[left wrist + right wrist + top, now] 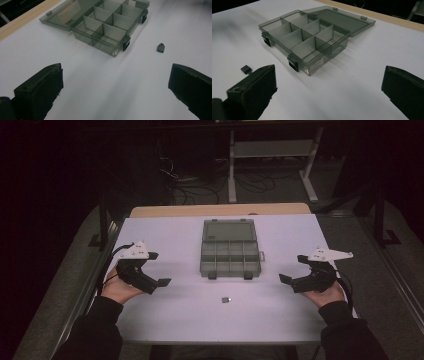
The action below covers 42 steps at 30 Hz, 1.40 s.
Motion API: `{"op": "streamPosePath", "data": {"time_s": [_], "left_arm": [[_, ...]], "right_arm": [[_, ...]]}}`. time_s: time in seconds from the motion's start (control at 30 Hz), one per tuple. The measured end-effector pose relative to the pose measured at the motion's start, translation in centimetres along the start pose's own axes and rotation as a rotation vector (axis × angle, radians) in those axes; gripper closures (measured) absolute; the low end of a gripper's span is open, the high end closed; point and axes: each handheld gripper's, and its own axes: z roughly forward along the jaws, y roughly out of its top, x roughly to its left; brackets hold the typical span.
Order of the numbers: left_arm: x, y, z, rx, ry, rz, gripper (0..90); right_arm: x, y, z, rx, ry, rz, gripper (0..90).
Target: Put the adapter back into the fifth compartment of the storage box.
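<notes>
A smoky clear compartment box (pixel 230 256) lies open at the middle of the white table, its lid (pixel 229 229) folded flat toward the far side and its compartments empty (pixel 107 27) (pixel 304 37). A small dark adapter-like piece (pixel 226 299) (pixel 161 47) (pixel 246 69) lies on the table in front of the box. My left gripper (pixel 156 268) (pixel 115 87) rests at the left of the table, open and empty. At the right, my right gripper (pixel 292 268) (pixel 329 90) is also open with nothing between its jaws.
The white table top (pixel 175 320) ends in a wooden strip (pixel 220 210) at the far edge. Beyond it stand a desk frame (pixel 272 165) and loose cables (pixel 185 185) on a dark floor. Dark posts (pixel 103 222) flank the table.
</notes>
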Motion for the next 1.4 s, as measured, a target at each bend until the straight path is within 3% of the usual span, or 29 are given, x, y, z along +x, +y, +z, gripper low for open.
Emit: {"op": "streamPosePath", "data": {"time_s": [0.4,1.13,1.4], "left_arm": [[-0.7,1.5,1.6,0.002,-0.052,0.025,0.0],[-1.8,2.9,3.9,0.014,-0.134,0.062,0.0],[-2.8,3.6,5.2,0.040,-0.161,0.099,0.0]], "right_arm": [[0.0,0.0,0.1,0.003,0.007,-0.002,0.0],[0.0,0.0,0.1,0.008,0.013,0.001,0.0],[0.0,0.0,0.2,0.008,0.017,0.003,0.0]]}}
